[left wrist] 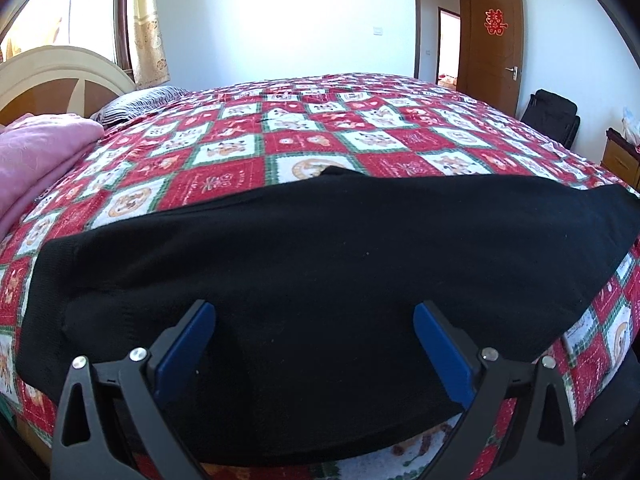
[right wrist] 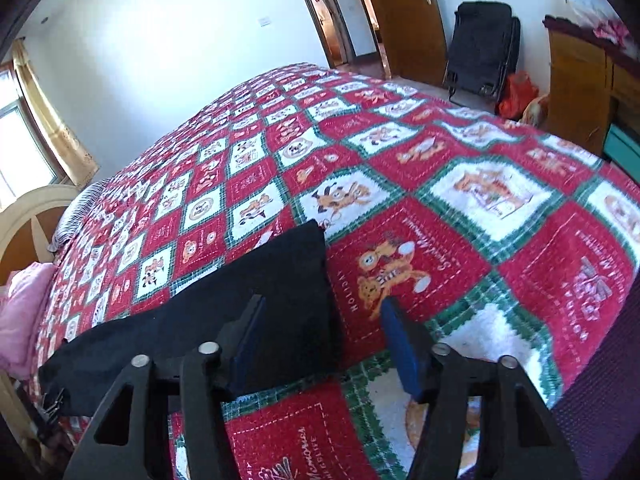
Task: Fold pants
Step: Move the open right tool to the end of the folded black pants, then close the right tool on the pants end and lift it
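We have the black pants [left wrist: 304,264] spread lengthwise across the near edge of the bed, on the red-and-white patchwork quilt [left wrist: 360,136], already narrowed to one long band, so we judge the step in hand to be the crosswise fold. Our left gripper [left wrist: 314,312] hovers over the middle of the cloth with its jaws wide and nothing between them. Our right gripper [right wrist: 322,312] stands at middling width over the right end of the pants [right wrist: 248,300], whose square corner lies at about eleven o'clock from its tips; it grips nothing yet. To do this well, we should pinch both layers at that end, lift just clear of the quilt, and carry it toward the nine o'clock end, keeping the edges aligned. The pink blanket [left wrist: 36,160] sits near that far end, at ten o'clock in the left view, and could crowd the landing. The striped pillow [left wrist: 140,102] and black chair [right wrist: 484,48] lie well apart.
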Available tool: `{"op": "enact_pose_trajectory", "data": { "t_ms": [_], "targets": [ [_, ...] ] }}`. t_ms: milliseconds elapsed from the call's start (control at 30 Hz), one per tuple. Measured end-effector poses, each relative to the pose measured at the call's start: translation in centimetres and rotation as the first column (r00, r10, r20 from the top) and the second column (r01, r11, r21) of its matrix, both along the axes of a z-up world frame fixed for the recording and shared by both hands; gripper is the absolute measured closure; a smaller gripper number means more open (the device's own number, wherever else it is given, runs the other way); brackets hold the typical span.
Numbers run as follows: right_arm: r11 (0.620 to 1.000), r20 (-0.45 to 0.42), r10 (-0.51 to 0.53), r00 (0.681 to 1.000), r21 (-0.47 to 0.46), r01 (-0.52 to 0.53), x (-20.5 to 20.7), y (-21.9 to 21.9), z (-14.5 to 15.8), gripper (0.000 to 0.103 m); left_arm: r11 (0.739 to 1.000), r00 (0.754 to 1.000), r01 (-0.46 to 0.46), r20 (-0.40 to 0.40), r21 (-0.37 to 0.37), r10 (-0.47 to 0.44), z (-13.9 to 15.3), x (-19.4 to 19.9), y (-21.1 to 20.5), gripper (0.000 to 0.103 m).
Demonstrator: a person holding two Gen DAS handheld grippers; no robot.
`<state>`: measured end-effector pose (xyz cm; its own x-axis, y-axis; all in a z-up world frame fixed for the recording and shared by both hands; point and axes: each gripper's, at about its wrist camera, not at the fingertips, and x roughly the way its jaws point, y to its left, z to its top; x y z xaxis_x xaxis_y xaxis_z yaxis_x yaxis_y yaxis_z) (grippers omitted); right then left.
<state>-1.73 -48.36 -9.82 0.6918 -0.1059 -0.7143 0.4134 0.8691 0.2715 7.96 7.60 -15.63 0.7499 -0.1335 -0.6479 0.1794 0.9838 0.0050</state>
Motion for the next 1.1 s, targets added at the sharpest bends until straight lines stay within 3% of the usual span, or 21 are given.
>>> {"op": "enact_pose_trajectory", "data": {
  "t_ms": [167,300,533,567,600,800,1100],
  "targets": [
    [0.998,0.04,0.021,0.999,0.057,-0.023,0.1,-0.4,-0.5,0.052,1.0,1.0,-0.003,0.005,-0.009,0.003,-0.1,0.0,0.0,0.0],
    [0.997,0.035,0.06,0.998,0.051,-0.061,0.8,0.3,-1.0,0.055,1.0,1.0,-0.002,0.005,-0.01,0.002,-0.1,0.0,0.0,0.0],
    [0.997,0.0,0.079,0.997,0.023,-0.079,1.0,0.4,-1.4,0.077,1.0,1.0,-0.002,0.002,-0.01,0.002,-0.1,0.1,0.0,0.0],
    [0.996,0.003,0.082,0.997,0.022,-0.082,1.0,0.5,-1.4,0.086,1.0,1.0,-0.001,0.0,-0.011,0.001,-0.1,0.1,0.1,0.0],
    [0.995,0.014,0.094,0.996,0.034,-0.094,1.0,0.7,-1.4,0.087,1.0,1.0,0.0,-0.002,-0.012,0.0,-0.1,0.1,0.1,0.0],
    [0.994,0.059,0.113,0.992,-0.007,-0.113,0.9,2.6,-0.4,0.089,1.0,1.0,-0.002,-0.007,-0.026,0.002,0.2,0.2,0.4,0.0],
    [0.986,0.173,0.163,0.971,-0.048,-0.157,0.8,6.8,3.6,0.09,0.996,1.0,-0.011,-0.003,-0.084,0.011,1.2,0.2,1.2,0.0]
  ]
}}
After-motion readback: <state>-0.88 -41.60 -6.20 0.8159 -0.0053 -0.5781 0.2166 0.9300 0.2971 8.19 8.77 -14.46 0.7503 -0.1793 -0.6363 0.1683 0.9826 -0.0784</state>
